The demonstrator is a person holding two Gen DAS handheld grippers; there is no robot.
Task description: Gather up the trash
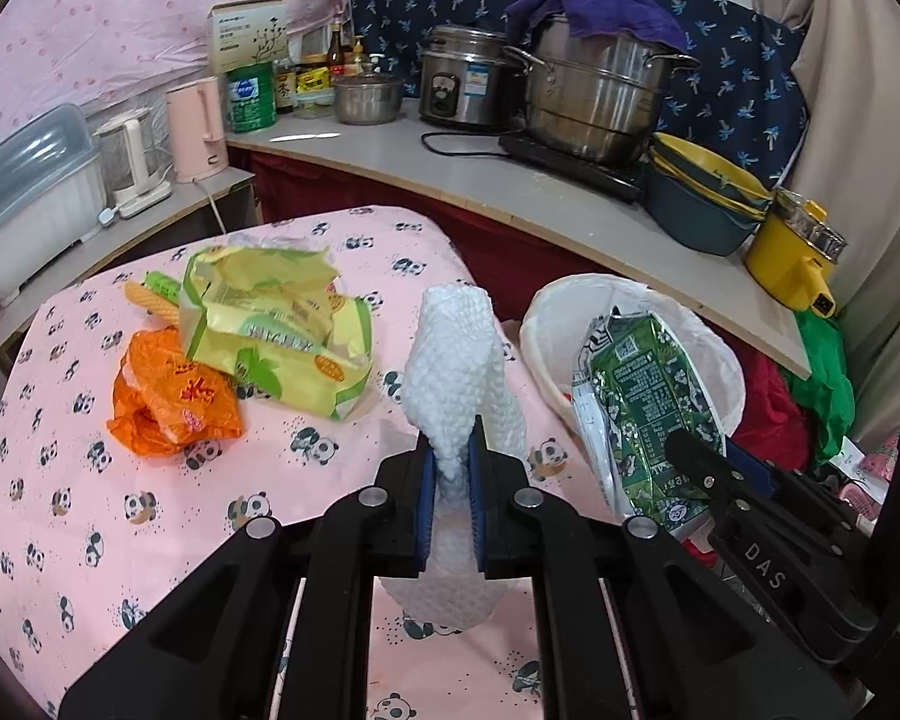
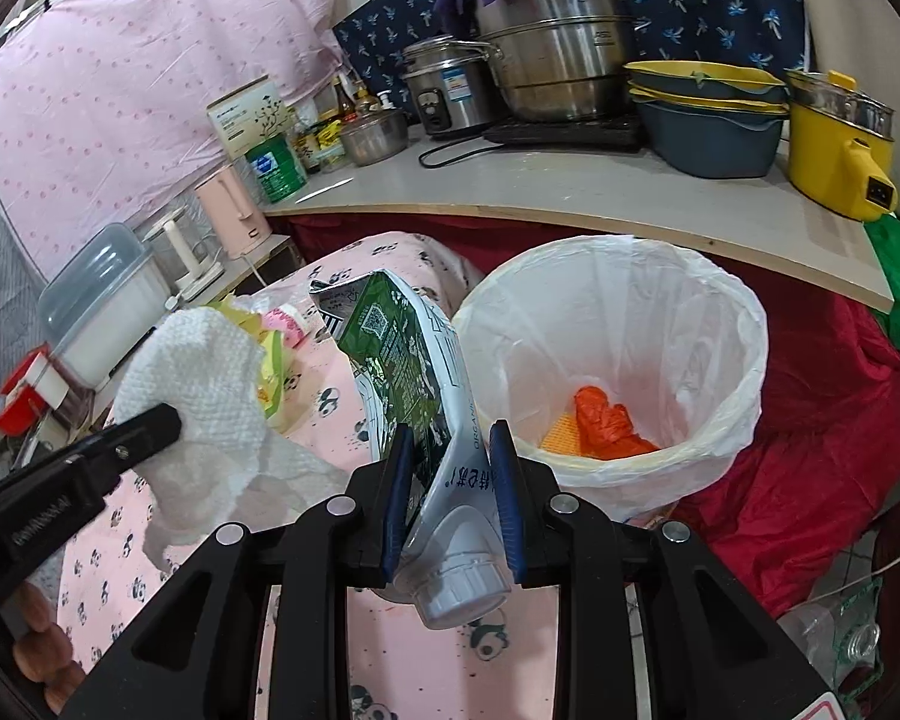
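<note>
Fingers of your left gripper (image 1: pixel 450 468) are drawn close together, the blue pads clamped on a crumpled white embossed paper towel (image 1: pixel 459 354), which stands up out of the grip above the pink panda-print cloth (image 1: pixel 150 510). That lifted hold suits carrying it over to the white-lined round waste bin (image 1: pixel 540 312) just to the right. On the cloth beyond lie a yellow-green snack wrapper (image 1: pixel 270 330) and an orange crumpled plastic bag (image 1: pixel 171 402), touching each other and, in my judgement, yet to be collected. The grey counter (image 1: pixel 480 180) behind carries pots and is not involved.

From the right wrist, your right gripper (image 2: pixel 450 474) has its fingers set moderately apart and clamped on a flattened green-and-white drink carton (image 2: pixel 414 384), capped end nearest the camera, upper end leaning up beside the bin rim (image 2: pixel 690 252). It sits near the opening, apparently ready for release. Orange scrap (image 2: pixel 612 426) lies at the bottom of the liner.
</note>
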